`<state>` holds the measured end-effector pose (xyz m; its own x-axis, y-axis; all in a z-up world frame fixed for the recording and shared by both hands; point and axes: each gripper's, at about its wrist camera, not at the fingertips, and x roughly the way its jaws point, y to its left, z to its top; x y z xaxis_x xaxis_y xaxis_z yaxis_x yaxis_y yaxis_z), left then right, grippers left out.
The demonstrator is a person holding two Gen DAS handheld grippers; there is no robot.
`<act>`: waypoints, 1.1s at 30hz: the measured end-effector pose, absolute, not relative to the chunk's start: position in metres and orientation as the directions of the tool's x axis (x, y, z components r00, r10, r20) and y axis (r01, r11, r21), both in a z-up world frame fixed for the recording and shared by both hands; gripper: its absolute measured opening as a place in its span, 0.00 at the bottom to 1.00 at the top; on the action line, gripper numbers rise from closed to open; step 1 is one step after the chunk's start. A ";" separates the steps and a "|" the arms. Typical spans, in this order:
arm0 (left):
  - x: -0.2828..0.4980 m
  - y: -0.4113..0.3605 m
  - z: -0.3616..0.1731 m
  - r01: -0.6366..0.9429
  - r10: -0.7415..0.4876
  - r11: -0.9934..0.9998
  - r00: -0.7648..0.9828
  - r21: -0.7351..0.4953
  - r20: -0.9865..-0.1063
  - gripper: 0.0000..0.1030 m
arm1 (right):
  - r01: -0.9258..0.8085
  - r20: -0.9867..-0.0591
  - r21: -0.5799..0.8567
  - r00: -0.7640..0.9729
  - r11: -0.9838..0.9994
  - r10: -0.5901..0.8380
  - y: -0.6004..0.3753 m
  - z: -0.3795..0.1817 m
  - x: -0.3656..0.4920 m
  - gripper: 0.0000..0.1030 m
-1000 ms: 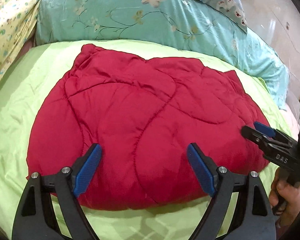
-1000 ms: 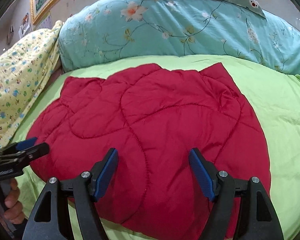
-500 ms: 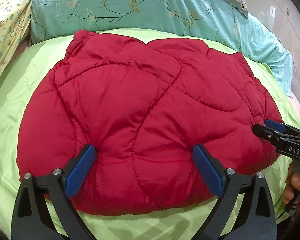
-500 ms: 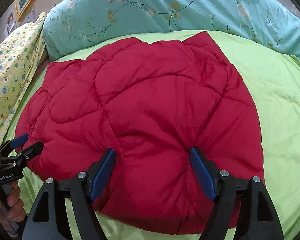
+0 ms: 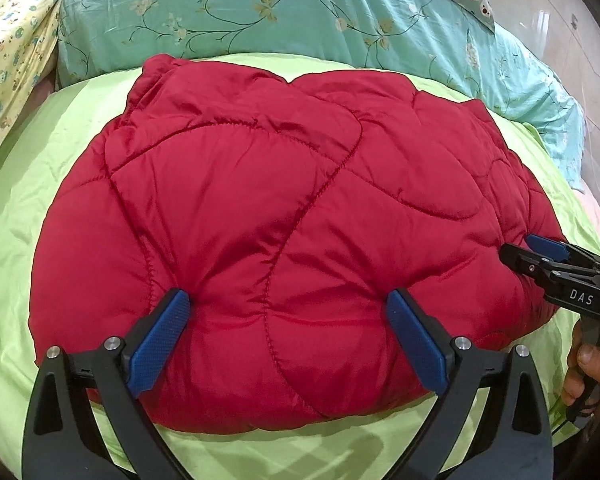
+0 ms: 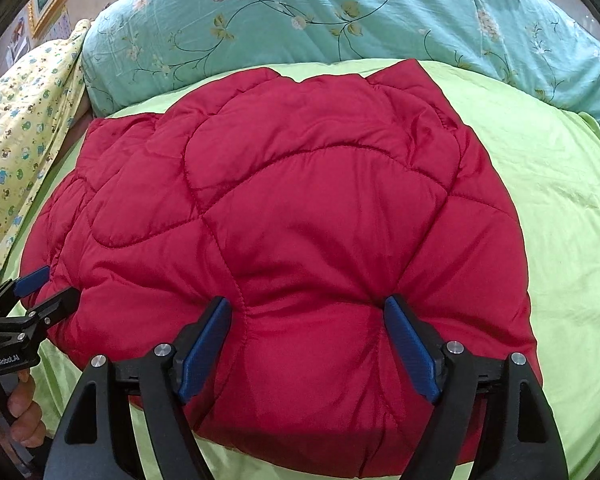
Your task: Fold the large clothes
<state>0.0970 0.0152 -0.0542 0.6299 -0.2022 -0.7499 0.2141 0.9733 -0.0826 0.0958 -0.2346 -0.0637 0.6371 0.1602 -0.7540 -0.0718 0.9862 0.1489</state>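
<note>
A folded red quilted jacket [image 5: 284, 208] lies on a light green bedsheet [image 5: 32, 176]; it also shows in the right wrist view [image 6: 300, 208]. My left gripper [image 5: 288, 312] is open, its blue pads pressed into the jacket's near edge, with padding bulging between them. My right gripper [image 6: 308, 316] is open and pressed the same way into the near edge on the right side. The right gripper shows at the right edge of the left wrist view [image 5: 540, 256]. The left gripper shows at the left edge of the right wrist view [image 6: 36, 292].
A teal floral duvet [image 5: 300, 16] is bunched along the far side of the bed, also in the right wrist view [image 6: 340, 20]. A yellow patterned blanket [image 6: 16, 128] lies at the far left. The green bedsheet [image 6: 560, 200] surrounds the jacket.
Both grippers have moved forward and down onto the jacket's near edge. Their pads now press into the padding, which bulges between the fingers.
</note>
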 end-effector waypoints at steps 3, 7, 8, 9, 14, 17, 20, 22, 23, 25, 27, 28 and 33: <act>0.097 0.015 -0.054 0.212 -0.198 0.974 0.628 -0.079 -0.752 0.97 | -0.074 -0.751 0.151 0.639 0.986 0.163 -0.235 -0.064 0.096 0.79; 0.098 0.015 -0.055 0.210 -0.198 0.974 0.621 -0.082 -0.758 0.97 | -0.077 -0.750 0.155 0.640 0.985 0.168 -0.237 -0.064 0.095 0.80; 0.098 0.015 -0.054 0.209 -0.196 0.975 0.619 -0.081 -0.761 0.97 | -0.078 -0.749 0.157 0.641 0.984 0.170 -0.238 -0.064 0.095 0.80; 0.098 0.014 -0.054 0.208 -0.194 0.975 0.617 -0.079 -0.763 0.97 | -0.079 -0.746 0.160 0.643 0.984 0.173 -0.238 -0.064 0.094 0.79; 0.086 0.016 -0.045 0.192 -0.167 0.980 0.634 -0.056 -0.755 0.96 | -0.087 -0.737 0.179 0.648 0.980 0.192 -0.243 -0.062 0.091 0.79; 0.077 0.017 -0.038 0.182 -0.145 0.983 0.646 -0.033 -0.749 0.96 | -0.098 -0.722 0.193 0.660 0.976 0.209 -0.246 -0.061 0.088 0.79; 0.071 0.020 -0.035 0.169 -0.124 0.986 0.647 -0.017 -0.752 0.96 | -0.101 -0.708 0.187 0.676 0.977 0.205 -0.245 -0.059 0.082 0.79; 0.067 0.023 -0.033 0.158 -0.114 0.987 0.653 -0.013 -0.749 0.96 | -0.101 -0.695 0.197 0.687 0.975 0.211 -0.246 -0.056 0.079 0.79; 0.066 0.024 -0.032 0.156 -0.112 0.988 0.655 -0.012 -0.747 0.96 | -0.098 -0.694 0.205 0.687 0.974 0.215 -0.247 -0.056 0.078 0.79; 0.062 0.025 -0.029 0.150 -0.102 0.989 0.662 -0.003 -0.742 0.96 | -0.091 -0.692 0.215 0.689 0.972 0.218 -0.249 -0.055 0.077 0.79; 0.058 0.025 -0.025 0.148 -0.094 0.989 0.674 0.010 -0.733 0.96 | -0.080 -0.688 0.221 0.694 0.972 0.214 -0.250 -0.053 0.073 0.78; 0.055 0.026 -0.022 0.149 -0.094 0.989 0.680 0.011 -0.728 0.96 | -0.074 -0.687 0.223 0.696 0.972 0.211 -0.250 -0.051 0.071 0.78; 0.044 0.026 -0.011 0.142 -0.083 0.990 0.701 0.025 -0.708 0.96 | -0.054 -0.678 0.237 0.706 0.970 0.205 -0.254 -0.046 0.058 0.78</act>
